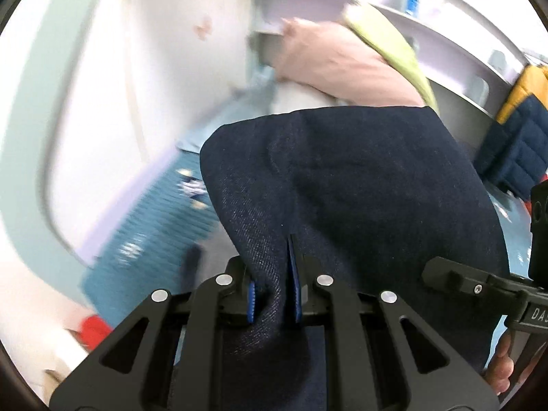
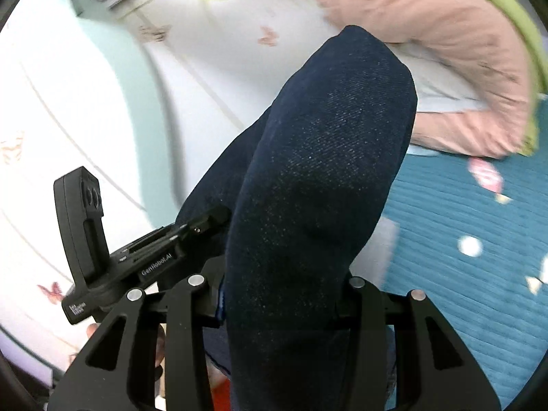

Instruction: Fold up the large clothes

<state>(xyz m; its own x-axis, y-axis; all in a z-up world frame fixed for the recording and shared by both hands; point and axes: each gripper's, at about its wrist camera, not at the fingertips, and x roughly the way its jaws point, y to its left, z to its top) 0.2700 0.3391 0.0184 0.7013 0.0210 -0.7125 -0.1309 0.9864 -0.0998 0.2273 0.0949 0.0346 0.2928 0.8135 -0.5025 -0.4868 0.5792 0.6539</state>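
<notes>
A dark navy denim garment (image 1: 359, 188) hangs in the air in front of me, held up by both grippers. In the left wrist view my left gripper (image 1: 272, 274) is shut on a fold of it, the blue pads (image 1: 294, 284) pinching the cloth. My right gripper (image 1: 455, 277) reaches in at the right edge, with a person's hand (image 1: 500, 370) below it. In the right wrist view my right gripper (image 2: 281, 294) is shut on a thick bundle of the denim garment (image 2: 325, 154), which hides most of its fingers. The left gripper (image 2: 209, 219) grips the cloth's left side.
A teal quilted bedspread (image 2: 462, 239) lies below, with a pink garment (image 2: 445, 68) edged in lime green at its far side. Grey shelves (image 1: 445, 44) and a yellow and navy padded jacket (image 1: 517, 137) are at the right. A white butterfly-patterned panel (image 2: 68, 120) is left.
</notes>
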